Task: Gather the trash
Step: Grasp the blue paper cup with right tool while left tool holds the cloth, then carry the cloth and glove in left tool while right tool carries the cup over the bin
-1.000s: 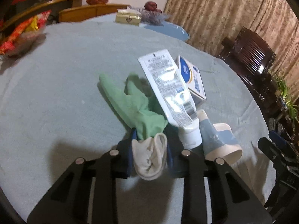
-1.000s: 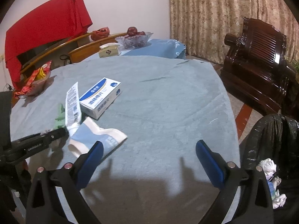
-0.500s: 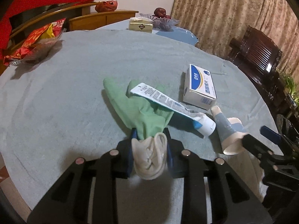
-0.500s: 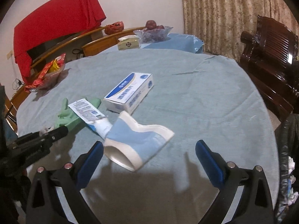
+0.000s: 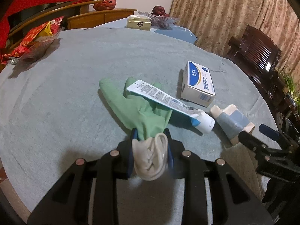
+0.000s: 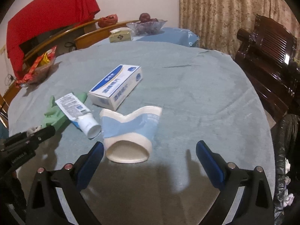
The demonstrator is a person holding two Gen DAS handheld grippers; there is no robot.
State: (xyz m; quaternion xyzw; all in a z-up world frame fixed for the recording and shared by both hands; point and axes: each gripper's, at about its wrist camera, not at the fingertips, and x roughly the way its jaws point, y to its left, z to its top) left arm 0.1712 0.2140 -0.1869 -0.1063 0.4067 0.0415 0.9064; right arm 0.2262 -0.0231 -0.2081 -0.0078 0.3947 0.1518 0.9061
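— Soft cloth: the left gripper (image 5: 151, 146) pinched the limp green glove (image 5: 135, 110) at its pale cuff; it looked light, and the fingers trailed ahead on the table (image 5: 75, 78).

— And the right gripper (image 6: 150, 157)?

— Spread wide. Just ahead lay the crushed paper cup (image 6: 129, 131), probably flimsy; take its rim. Beyond, tube (image 6: 78, 112), then box (image 6: 116, 88).

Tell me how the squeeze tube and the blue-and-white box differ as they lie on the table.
The squeeze tube is flat and crimped at one end with a round white cap; the box is a rigid rectangular carton. The tube rests partly across the green glove, which the left claw grips by its cuff; the box lies straight on the tablecloth. Both are white with blue print.
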